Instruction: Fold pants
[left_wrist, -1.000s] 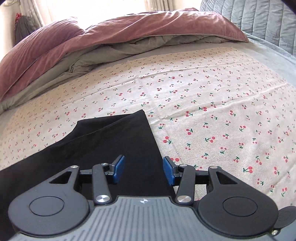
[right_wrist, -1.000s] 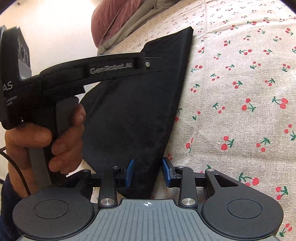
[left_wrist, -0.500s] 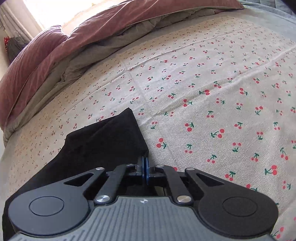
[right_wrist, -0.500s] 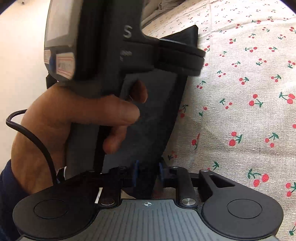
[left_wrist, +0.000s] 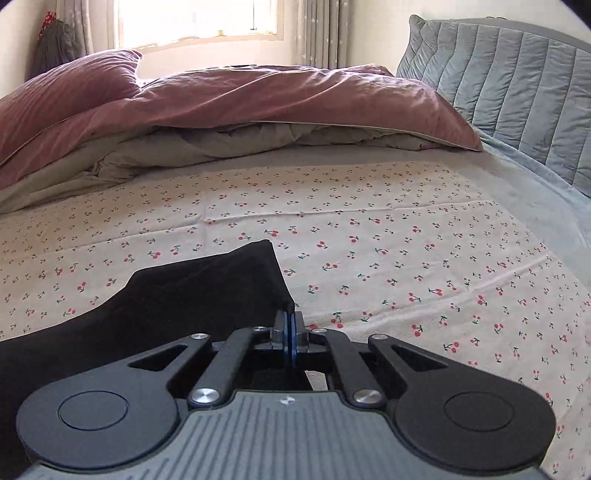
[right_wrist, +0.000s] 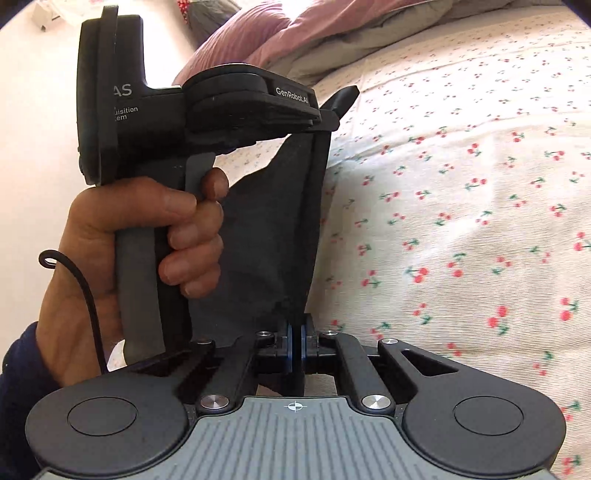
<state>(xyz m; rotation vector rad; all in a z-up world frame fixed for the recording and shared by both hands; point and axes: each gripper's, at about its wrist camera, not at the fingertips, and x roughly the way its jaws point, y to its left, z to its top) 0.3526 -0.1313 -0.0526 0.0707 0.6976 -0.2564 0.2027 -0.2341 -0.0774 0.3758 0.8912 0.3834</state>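
Black pants (left_wrist: 192, 295) lie on the cherry-print sheet (left_wrist: 406, 258), spreading left from my left gripper (left_wrist: 289, 325), which is shut on their right edge. In the right wrist view the pants (right_wrist: 273, 229) rise off the bed. My right gripper (right_wrist: 296, 339) is shut on their near edge. The left tool and the hand holding it (right_wrist: 155, 221) stand just left of the cloth and hide part of it.
A mauve duvet over grey bedding (left_wrist: 258, 110) is heaped at the far side of the bed. A grey quilted headboard (left_wrist: 517, 92) stands at the right. A pillow (right_wrist: 243, 40) lies far left in the right wrist view.
Both grippers were open a second ago and have shut on the pants' edge. The cloth edge has since been lifted off the sheet, and the left tool has risen.
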